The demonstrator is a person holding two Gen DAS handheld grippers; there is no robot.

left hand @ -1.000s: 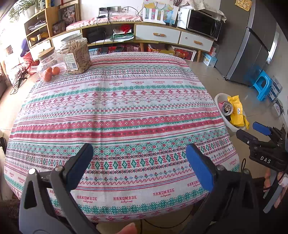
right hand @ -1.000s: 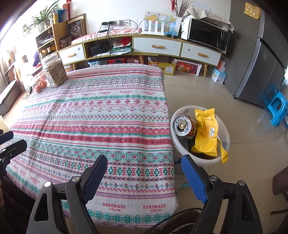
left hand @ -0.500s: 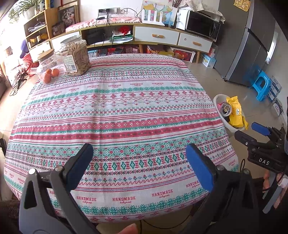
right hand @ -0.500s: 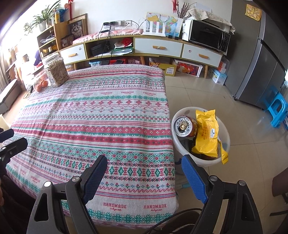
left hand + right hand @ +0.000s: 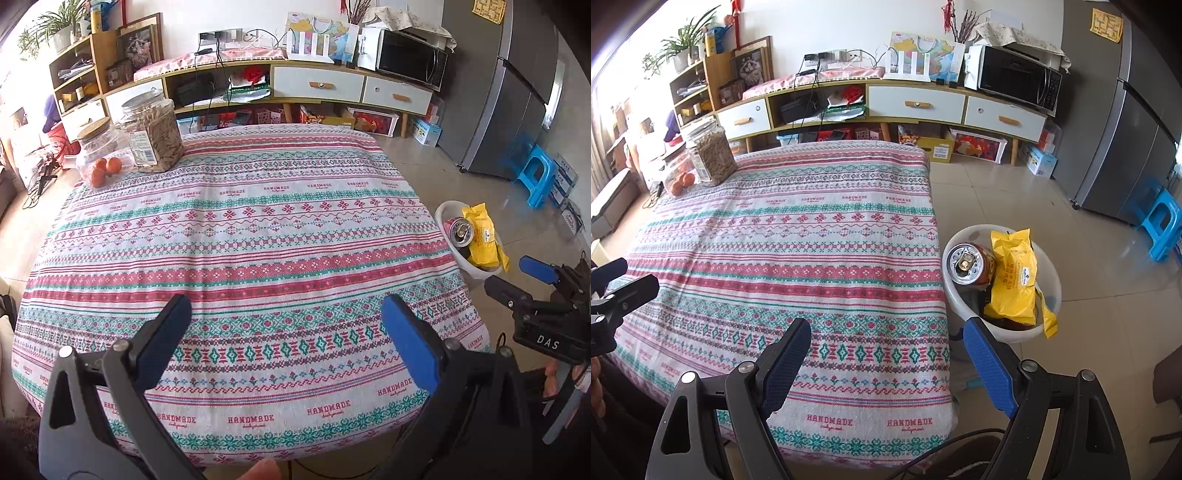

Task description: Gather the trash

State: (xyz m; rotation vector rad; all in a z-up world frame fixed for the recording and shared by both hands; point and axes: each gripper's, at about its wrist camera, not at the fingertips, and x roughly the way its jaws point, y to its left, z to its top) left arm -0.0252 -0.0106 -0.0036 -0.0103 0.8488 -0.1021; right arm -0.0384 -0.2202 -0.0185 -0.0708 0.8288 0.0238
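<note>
A white trash bin [image 5: 1051, 280] stands on the floor right of the table; it holds a red drink can [image 5: 967, 264] and a yellow snack bag [image 5: 1014, 280]. The bin [image 5: 443, 218], the can [image 5: 461, 232] and the bag [image 5: 482, 240] also show in the left wrist view. My left gripper [image 5: 286, 326] is open and empty over the table's near edge. My right gripper [image 5: 886, 345] is open and empty over the table's near right corner, left of the bin. The right gripper also shows at the right of the left wrist view [image 5: 517, 280].
The table with a patterned cloth [image 5: 236, 236] carries a jar of oranges [image 5: 99, 158] and a jar of sticks [image 5: 153, 134] at its far left corner. A long sideboard [image 5: 916, 107], a fridge [image 5: 1137, 122] and a blue stool [image 5: 1163, 221] stand behind.
Both grippers have drawn back slightly from the table and stay open and empty. The bin's contents have not moved.
</note>
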